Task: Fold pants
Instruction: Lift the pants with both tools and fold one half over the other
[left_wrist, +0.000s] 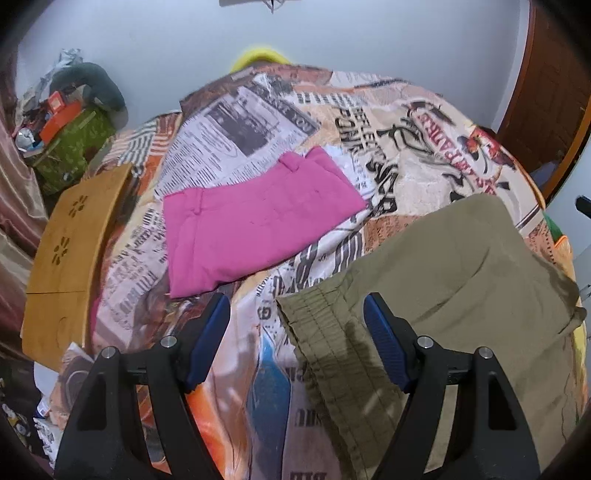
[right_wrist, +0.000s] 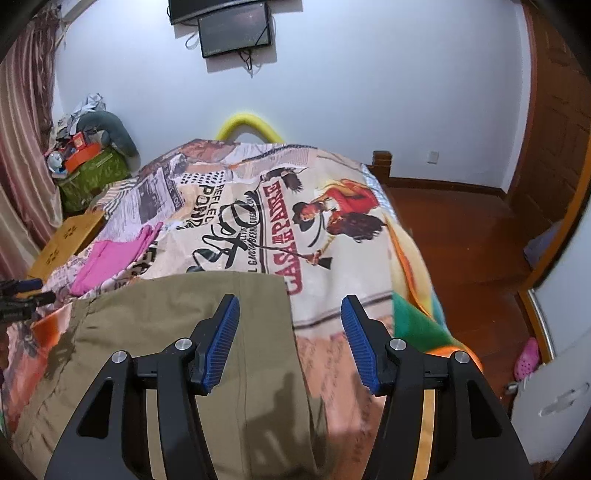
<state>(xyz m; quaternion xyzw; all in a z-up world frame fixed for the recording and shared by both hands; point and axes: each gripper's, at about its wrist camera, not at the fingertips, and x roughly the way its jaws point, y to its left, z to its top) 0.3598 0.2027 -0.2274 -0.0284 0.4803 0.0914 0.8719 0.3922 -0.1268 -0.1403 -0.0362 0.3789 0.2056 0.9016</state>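
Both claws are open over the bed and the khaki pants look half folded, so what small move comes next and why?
Probably lower the left claw onto the elastic waistband of the khaki pants and pinch it. Both it and the right claw hang open and empty above the cloth, which lies flat on the bedspread, ready for another fold.

The printed bedspread (right_wrist: 332, 236) is showing red lettering "CASA DE PADRE" on a curved banner beside the drawn rifleman, and black letters "REFLEC" and "POND" just left of that banner; smaller newsprint is staying illegible.
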